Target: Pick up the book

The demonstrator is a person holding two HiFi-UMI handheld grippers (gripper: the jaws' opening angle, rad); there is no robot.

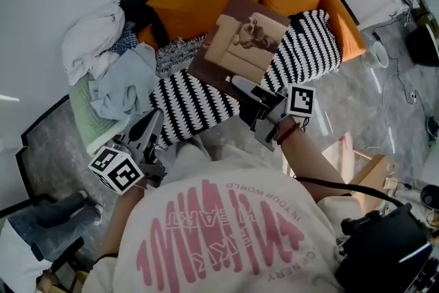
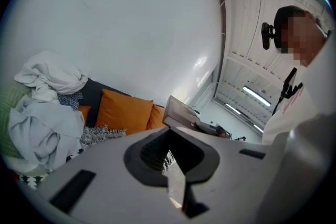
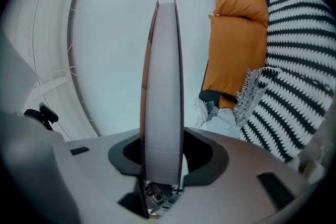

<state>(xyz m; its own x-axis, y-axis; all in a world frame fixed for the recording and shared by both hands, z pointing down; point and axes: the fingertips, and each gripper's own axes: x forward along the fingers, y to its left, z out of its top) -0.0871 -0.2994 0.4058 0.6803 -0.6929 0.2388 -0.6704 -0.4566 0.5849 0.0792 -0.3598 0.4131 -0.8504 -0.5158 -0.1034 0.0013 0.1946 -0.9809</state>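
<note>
the right tongs (image 1: 240,87) are clenched on the lower edge of the book (image 1: 240,44), which is held in the air, tilted, above the sofa (image 1: 199,106) and touching nothing else; the left tongs (image 1: 152,121) are closed on themselves with nothing between them, low and to the left, near the sofa's front edge.

the sofa has a black-and-white striped cover; against its back lean two orange cushions (image 1: 199,3), side by side; at its left end lies a heap of clothes (image 1: 103,58), white and pale blue with a bit of checked cloth, on a green blanket (image 1: 82,116).

only the head view shows the book's cover, brown and tan with a picture on it, and the marker cubes on both tongs, and the person's white shirt (image 1: 226,230) with pink print; the right gripper view sees the book edge-on, pale pages standing upright between two thin brown covers, their foot pinched in the jaws, with the cushions and stripes off to the right; the left gripper view alone shows the book from the side beyond its own shut jaws, with the person standing at the right and the ceiling overhead.
</note>
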